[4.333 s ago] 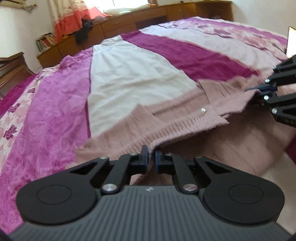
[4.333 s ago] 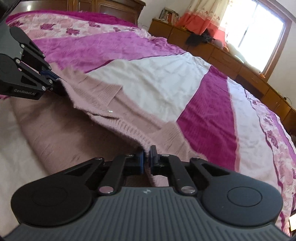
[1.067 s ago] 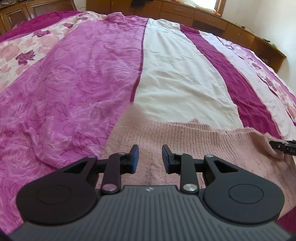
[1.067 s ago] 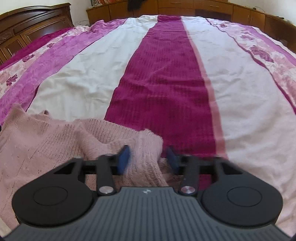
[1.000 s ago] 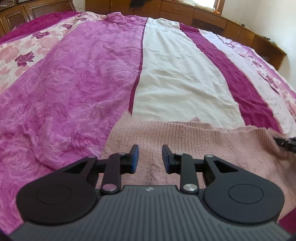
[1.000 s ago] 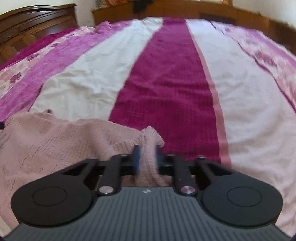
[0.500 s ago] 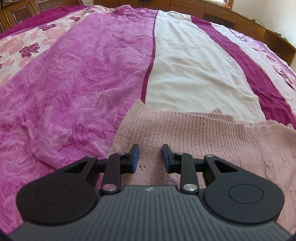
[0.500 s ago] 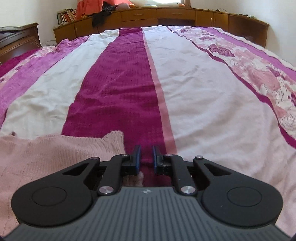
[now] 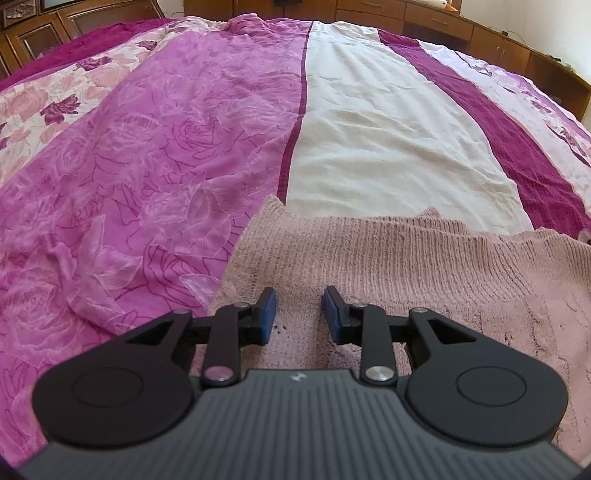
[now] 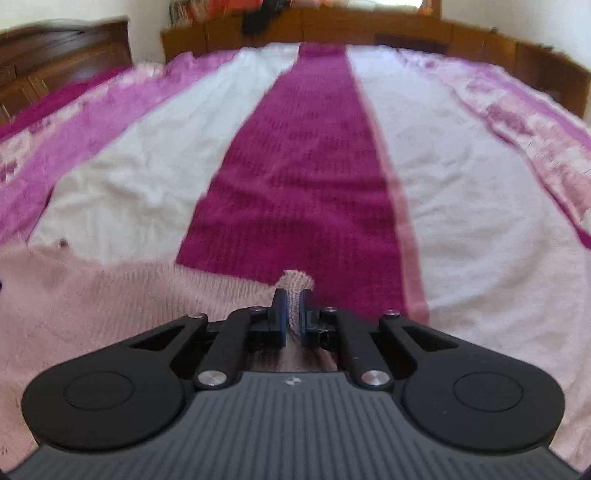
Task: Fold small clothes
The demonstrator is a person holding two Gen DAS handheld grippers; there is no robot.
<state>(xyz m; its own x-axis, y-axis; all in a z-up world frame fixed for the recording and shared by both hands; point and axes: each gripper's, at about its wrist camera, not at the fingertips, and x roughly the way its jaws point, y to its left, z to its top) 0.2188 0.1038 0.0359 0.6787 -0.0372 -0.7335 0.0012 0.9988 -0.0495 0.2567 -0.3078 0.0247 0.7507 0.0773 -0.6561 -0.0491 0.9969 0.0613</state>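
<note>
A dusty pink knitted sweater (image 9: 406,251) lies spread on the striped bedspread (image 9: 184,147). My left gripper (image 9: 298,306) is open, low over the sweater's left part, with only knit showing between its blue pads. In the right wrist view the same sweater (image 10: 110,295) fills the lower left. My right gripper (image 10: 292,314) is shut on a small raised fold of the sweater's right edge, which pokes up between the pads over the dark magenta stripe (image 10: 303,166). This view is blurred.
The bedspread runs far ahead in pink floral, white and magenta stripes. Wooden cabinets (image 9: 461,33) line the far side of the bed, and a dark wooden headboard (image 10: 62,59) stands at the left in the right wrist view.
My right gripper shut on the sweater's right edge about a second ago and now holds a fold of it, having shifted. My left gripper stayed open and drew back a little.
</note>
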